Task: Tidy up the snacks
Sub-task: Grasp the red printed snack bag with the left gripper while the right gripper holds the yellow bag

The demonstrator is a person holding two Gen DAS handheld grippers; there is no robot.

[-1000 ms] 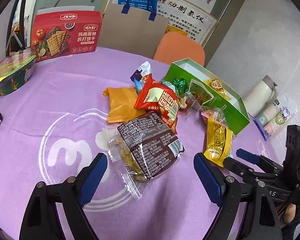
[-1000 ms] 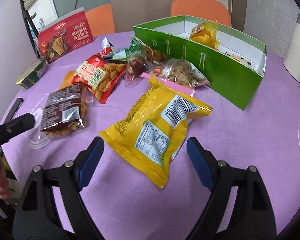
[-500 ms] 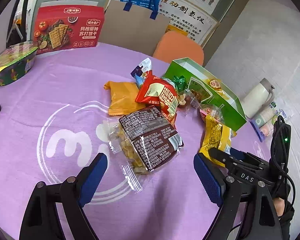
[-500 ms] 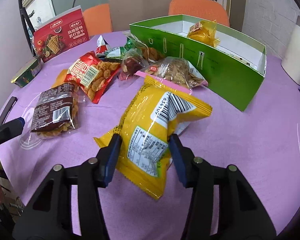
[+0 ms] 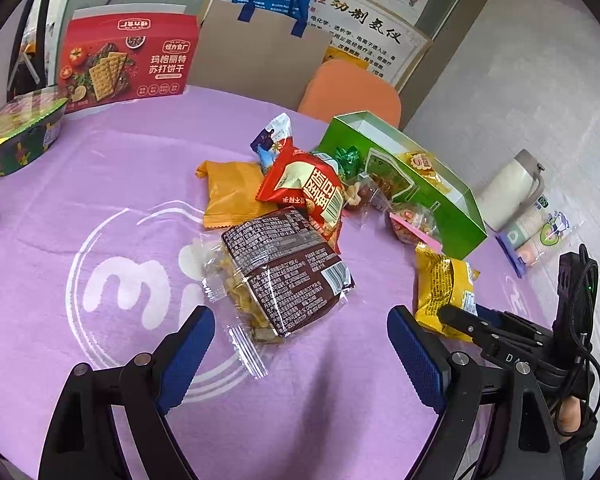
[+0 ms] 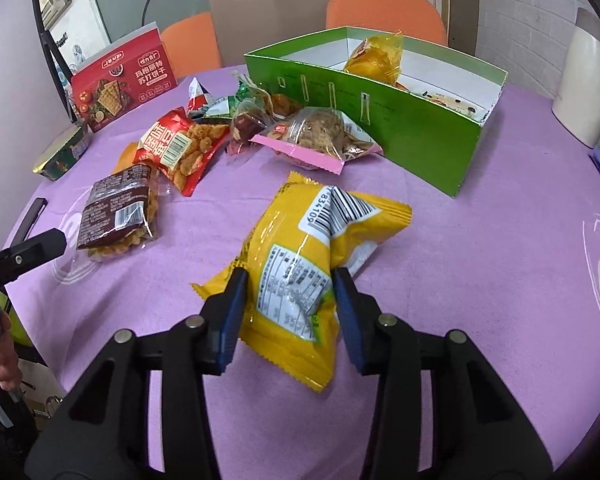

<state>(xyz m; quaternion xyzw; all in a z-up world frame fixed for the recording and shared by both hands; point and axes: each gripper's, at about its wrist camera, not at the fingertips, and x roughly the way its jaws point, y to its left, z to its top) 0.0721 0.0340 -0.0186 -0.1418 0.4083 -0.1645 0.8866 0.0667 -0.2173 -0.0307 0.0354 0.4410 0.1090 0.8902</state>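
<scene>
Pinching the yellow snack bag (image 6: 300,276) on the purple tablecloth (image 6: 480,260), right gripper (image 6: 288,304); green box (image 6: 380,120) at one o'clock. Left gripper (image 5: 296,356) jaws spread, brown packet (image 5: 284,272) at twelve o'clock.

Round table under purple cloth with white logo (image 5: 112,280). On cloth: open green cardboard box (image 6: 400,128), red cracker box (image 5: 128,64) standing at far edge, foil-lidded green bowl (image 5: 16,136), orange flat pouch (image 5: 228,192), red crinkly snack bag (image 5: 304,192), brown-labelled clear bag (image 5: 284,276), yellow plastic packet (image 6: 312,256), pink-edged clear bag (image 6: 316,136), white bottle (image 5: 512,188).
</scene>
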